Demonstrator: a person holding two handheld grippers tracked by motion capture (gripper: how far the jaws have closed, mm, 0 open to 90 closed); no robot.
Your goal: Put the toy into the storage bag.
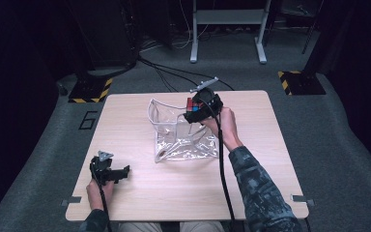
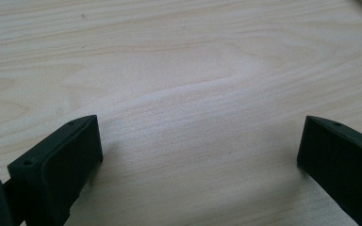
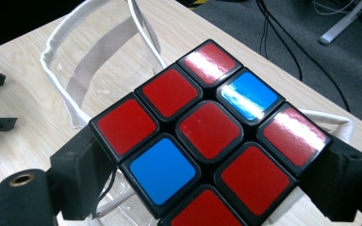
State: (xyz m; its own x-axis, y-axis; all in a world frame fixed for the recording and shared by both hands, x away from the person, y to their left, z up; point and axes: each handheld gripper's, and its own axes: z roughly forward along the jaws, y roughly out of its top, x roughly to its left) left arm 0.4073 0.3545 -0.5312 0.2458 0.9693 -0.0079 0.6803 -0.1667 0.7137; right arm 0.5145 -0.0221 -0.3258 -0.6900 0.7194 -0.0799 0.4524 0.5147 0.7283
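A Rubik's cube (image 3: 207, 136) is clamped in the right gripper (image 1: 200, 107), just above the clear bag (image 1: 181, 135); the left gripper (image 1: 111, 171) is held wide open on the tabletop (image 2: 193, 70).

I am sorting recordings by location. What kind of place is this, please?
Probably a lab or recording studio, not a home: a lone wooden table on grey carpet, black-and-yellow striped stand bases, loose cables on the floor, and dark curtains around.

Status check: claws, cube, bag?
Right claw shut on puzzle cube, above clear bag. Left claw open, idle on table. Nothing blocking bag mouth.
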